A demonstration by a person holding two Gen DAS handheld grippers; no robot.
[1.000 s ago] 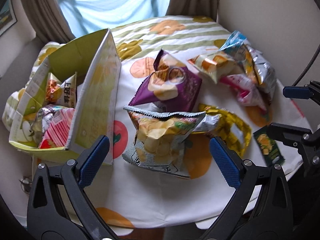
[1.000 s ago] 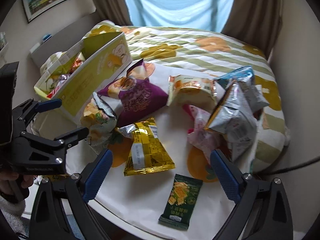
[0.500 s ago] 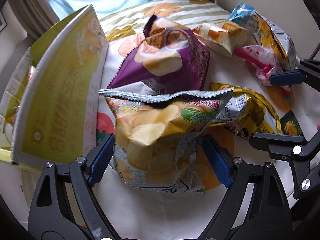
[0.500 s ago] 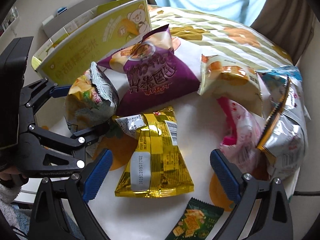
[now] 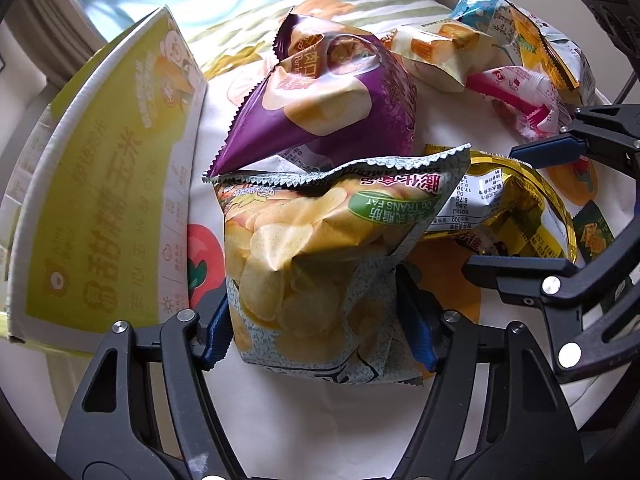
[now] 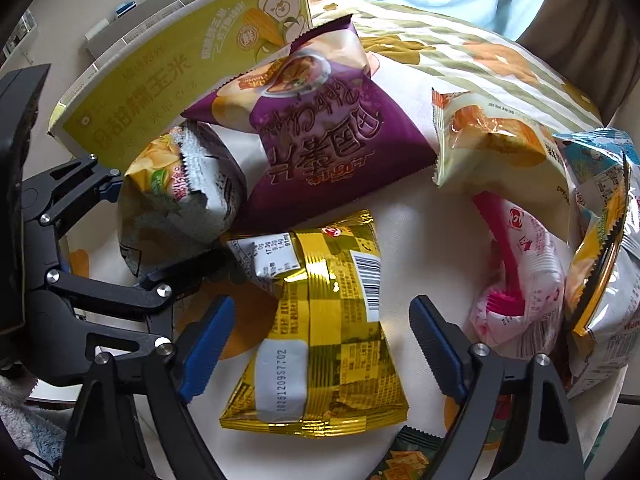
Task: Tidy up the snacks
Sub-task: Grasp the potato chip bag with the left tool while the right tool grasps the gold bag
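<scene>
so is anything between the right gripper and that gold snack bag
Nothing visible. The gold snack bag lies flat between the closing jaws of the right gripper, pads not yet touching. Its far corner tucks under the potato chip bag.

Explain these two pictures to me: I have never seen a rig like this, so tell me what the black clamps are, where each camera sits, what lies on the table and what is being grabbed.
The black clamps are hand-held two-finger grippers with blue pads; a person carries one in each hand. Each picture comes from a fisheye camera on one gripper, looking along its fingers.

In the left view, the left gripper is closing around a potato chip bag, its pads at the bag's sides. In the right view, the right gripper is closing over a gold snack bag, pads not yet touching.

The fruit-print tablecloth also carries a purple chip bag, a pink and white packet, a small green packet and a yellow-green cardboard box.
</scene>
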